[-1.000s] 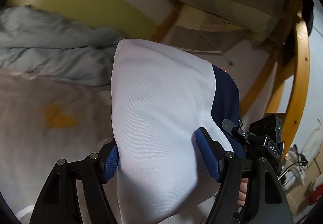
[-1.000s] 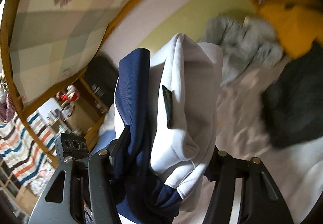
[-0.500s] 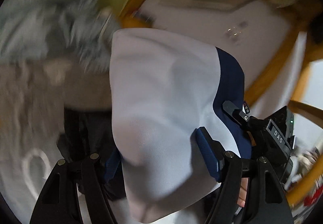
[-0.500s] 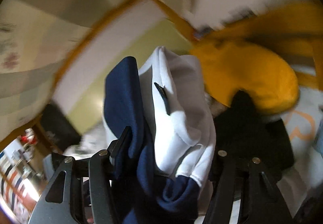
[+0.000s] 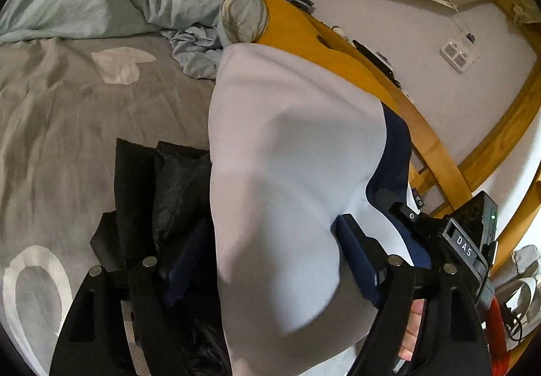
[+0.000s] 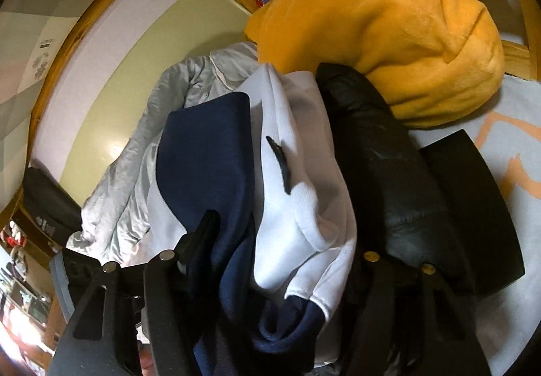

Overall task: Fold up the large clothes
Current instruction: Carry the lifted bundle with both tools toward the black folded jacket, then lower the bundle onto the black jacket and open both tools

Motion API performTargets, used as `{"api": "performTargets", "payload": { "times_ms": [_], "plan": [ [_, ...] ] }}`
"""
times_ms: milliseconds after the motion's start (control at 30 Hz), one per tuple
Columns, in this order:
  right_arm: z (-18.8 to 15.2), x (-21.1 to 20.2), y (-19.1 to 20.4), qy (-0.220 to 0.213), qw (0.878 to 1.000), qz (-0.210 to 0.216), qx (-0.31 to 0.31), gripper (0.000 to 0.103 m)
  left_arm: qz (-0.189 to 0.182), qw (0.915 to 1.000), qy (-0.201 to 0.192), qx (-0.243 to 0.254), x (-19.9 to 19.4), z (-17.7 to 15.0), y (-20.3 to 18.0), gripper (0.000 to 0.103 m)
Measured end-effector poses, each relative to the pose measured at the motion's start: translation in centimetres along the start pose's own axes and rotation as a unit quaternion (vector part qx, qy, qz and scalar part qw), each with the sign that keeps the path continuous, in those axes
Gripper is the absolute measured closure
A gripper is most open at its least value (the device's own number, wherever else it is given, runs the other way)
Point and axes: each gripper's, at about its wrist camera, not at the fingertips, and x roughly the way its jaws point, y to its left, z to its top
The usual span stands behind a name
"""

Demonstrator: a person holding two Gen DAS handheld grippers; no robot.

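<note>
Fabric filled both views: the white-and-navy top (image 5: pixel 287 179) stood bundled between the left gripper (image 5: pixel 270 261) fingers, rising toward 12 o'clock, and the same top (image 6: pixel 257 179) sat wedged in the right gripper (image 6: pixel 280 261). A black jacket (image 5: pixel 162 186) lay on the grey bed (image 5: pixel 67 125) at 9 o'clock of the left gripper and at 3 o'clock of the right one, with an orange cushion (image 6: pixel 389 37) at 1 o'clock there. The left gripper's left pad was mostly hidden behind cloth (so contact on that side could not be judged), and the right gripper's right finger was lost against the dark jacket. The left jaws were opening around the top, with the right pad (image 5: pixel 355 257) against the cloth. The right gripper was clenched on the top's navy and white folds.
</note>
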Motion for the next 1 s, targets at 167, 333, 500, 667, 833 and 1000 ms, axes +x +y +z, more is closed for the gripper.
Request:
{"api": "performTargets", "payload": {
  "times_ms": [167, 333, 500, 667, 833, 1000],
  "plan": [
    [0.3, -0.6, -0.3, -0.012, 1.0, 0.002, -0.014, 0.043, 0.028, 0.9993, -0.018, 0.018, -0.4, -0.4, -0.6, 0.018],
    [-0.1, -1.3, 0.6, -0.044, 0.998, -0.026, -0.048, 0.025, 0.032, 0.9972, -0.041, 0.053, -1.4, -0.4, -1.0, 0.013],
    [-0.9, -3.6, 2.0, -0.105, 0.985, -0.104, -0.088, 0.008, 0.115, 0.9728, -0.138, 0.146, -4.9, -1.1, -4.4, 0.011],
    [-2.1, -5.8, 3.9, -0.162, 0.966, -0.159, -0.119, 0.008, 0.078, 0.9628, -0.196, 0.168, -10.0, -2.1, -6.6, 0.008],
    [-4.5, -13.1, 7.6, -0.217, 0.952, -0.156, -0.148, 0.001, 0.089, 0.9353, -0.264, 0.218, -17.6, -4.5, -9.1, 0.0],
    [-7.2, -20.6, 14.3, -0.249, 0.938, -0.127, -0.205, 0.0, 0.125, 0.9194, -0.296, 0.227, -26.2, -7.3, -9.6, 0.0]
  ]
}}
